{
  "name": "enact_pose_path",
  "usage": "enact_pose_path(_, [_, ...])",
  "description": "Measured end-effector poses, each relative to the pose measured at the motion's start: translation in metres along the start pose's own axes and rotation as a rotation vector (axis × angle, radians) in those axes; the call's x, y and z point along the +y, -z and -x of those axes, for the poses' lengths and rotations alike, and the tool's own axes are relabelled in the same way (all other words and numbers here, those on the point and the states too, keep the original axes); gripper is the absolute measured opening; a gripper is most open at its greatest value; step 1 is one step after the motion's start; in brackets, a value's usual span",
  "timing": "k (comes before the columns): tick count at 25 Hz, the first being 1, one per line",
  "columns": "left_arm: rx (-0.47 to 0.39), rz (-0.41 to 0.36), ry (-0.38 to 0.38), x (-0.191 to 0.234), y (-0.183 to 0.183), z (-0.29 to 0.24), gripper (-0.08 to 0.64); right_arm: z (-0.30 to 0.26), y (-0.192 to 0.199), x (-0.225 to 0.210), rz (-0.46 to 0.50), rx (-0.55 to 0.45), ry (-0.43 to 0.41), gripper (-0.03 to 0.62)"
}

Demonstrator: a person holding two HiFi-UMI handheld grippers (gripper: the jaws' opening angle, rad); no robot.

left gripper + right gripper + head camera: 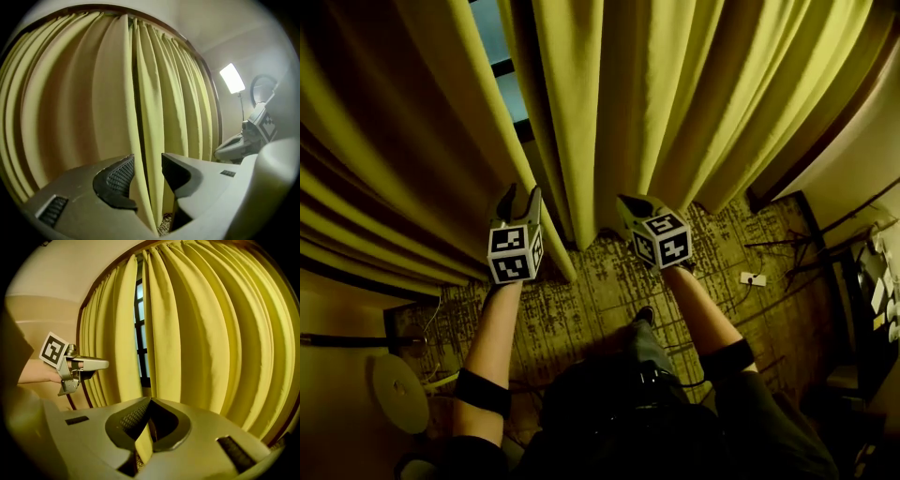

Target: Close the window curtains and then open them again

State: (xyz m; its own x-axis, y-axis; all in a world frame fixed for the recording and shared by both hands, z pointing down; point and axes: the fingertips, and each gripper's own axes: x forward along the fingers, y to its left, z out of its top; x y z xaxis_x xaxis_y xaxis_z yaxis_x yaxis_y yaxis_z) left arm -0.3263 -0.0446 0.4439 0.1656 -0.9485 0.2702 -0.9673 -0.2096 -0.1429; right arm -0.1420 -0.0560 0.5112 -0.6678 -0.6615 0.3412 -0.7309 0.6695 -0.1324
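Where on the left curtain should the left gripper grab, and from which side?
Grip the left curtain by its vertical inner edge fold beside the gap. Come straight in from the room side with the left gripper, one jaw each side: the edge hangs free, upright, thin.

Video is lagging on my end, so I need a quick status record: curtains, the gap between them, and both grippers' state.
left curtain: yellow, hanging in folds
right curtain: yellow, hanging in folds
gap: narrow, window visible through it
left gripper: jaws apart, a curtain fold between them, not pinched
right gripper: jaws shut on a fold of the right curtain
floor: patterned carpet
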Motion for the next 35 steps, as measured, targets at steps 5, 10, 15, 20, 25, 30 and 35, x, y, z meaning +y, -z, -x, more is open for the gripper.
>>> enact_pose_path(5, [0.029, 0.013, 0.015, 0.005, 0.043, 0.050, 0.125, 0.021, 0.016, 0.038, -0.004, 0.006, 0.004, 0.003])
enact_pose_path(10, [0.055, 0.053, 0.031, 0.017, 0.079, 0.088, 0.050, 0.043, 0.041, 0.065, -0.023, 0.034, 0.049, 0.003])
enact_pose_path(15, [0.071, 0.084, 0.057, 0.007, 0.096, 0.110, 0.002, 0.068, 0.059, 0.072, -0.039, 0.053, 0.086, 0.003])
enact_pose_path(20, [0.103, 0.130, 0.065, -0.016, 0.113, 0.127, 0.002, 0.091, 0.072, 0.065, -0.043, 0.070, 0.087, 0.003])
enact_pose_path(25, [0.126, 0.171, 0.008, -0.029, 0.126, 0.136, 0.002, 0.103, 0.086, 0.045, -0.053, 0.087, 0.051, 0.003])
enact_pose_path(30, [0.151, 0.191, -0.057, -0.050, 0.133, 0.146, 0.002, 0.119, 0.097, 0.027, -0.050, 0.088, 0.008, 0.002])
enact_pose_path(35, [0.169, 0.198, -0.094, -0.082, 0.133, 0.159, 0.002, 0.139, 0.107, 0.014, -0.049, 0.089, -0.029, 0.002])
